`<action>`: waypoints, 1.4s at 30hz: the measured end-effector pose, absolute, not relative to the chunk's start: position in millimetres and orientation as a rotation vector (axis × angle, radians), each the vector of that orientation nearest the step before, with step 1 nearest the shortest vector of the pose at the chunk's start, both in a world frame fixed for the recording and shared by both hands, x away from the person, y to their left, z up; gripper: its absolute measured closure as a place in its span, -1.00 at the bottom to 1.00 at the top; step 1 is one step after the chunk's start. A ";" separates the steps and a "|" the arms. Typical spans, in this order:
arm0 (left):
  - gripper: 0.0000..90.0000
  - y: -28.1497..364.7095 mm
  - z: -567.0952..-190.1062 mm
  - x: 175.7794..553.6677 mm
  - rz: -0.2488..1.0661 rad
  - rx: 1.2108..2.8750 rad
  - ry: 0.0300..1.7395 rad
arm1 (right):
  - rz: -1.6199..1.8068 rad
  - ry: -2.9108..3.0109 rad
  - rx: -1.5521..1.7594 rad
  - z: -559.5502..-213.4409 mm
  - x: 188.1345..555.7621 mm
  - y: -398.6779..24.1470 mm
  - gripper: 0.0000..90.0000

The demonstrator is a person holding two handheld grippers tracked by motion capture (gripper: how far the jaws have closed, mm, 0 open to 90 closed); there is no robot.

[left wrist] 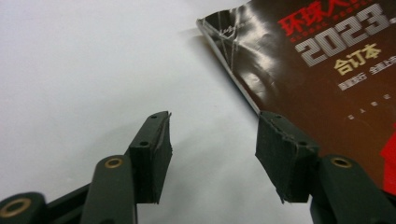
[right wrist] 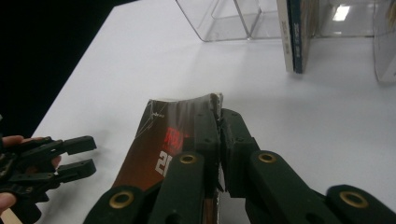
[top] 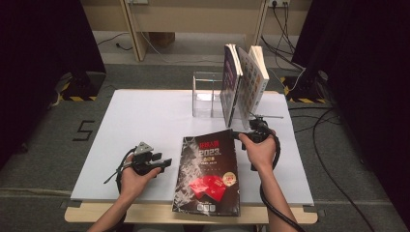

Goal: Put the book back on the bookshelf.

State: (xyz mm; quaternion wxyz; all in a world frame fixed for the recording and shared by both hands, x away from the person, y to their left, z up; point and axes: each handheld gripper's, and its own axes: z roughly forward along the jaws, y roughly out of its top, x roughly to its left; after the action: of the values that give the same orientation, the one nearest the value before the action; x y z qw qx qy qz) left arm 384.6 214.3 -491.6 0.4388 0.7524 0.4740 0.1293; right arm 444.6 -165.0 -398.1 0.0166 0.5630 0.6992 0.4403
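High view first: the magazine [top: 208, 174] lies bottom centre on the white table [top: 145, 121], and my right gripper [top: 240, 135] pinches its top right corner. The left gripper [top: 167, 163] sits just off its left edge.

Left gripper view: jaws wide, nothing between them, spine at upper right.

Right gripper view: jaws clamped on the cover's corner, mid-frame. My worry is that it's a thin bite, so lifting could tear or slip. The books [top: 244, 84] in the clear rack [top: 205, 94] look tippy too.
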 end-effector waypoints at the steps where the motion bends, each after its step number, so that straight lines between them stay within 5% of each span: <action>1: -0.04 215.3 -492.2 385.1 0.326 1.869 1.179 | 1.373 2.166 1.745 -396.2 444.1 -165.0 0.92; 42: -0.04 225.2 -492.8 383.1 0.331 1.845 1.206 | 1.472 2.035 1.614 -348.1 429.7 -163.7 0.92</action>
State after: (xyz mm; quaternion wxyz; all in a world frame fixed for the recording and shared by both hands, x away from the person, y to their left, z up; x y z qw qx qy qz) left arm 383.1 225.2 -492.8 0.4407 0.7430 0.4857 0.1332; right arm 429.7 -163.7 -348.1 0.0779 0.5389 0.6795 0.4917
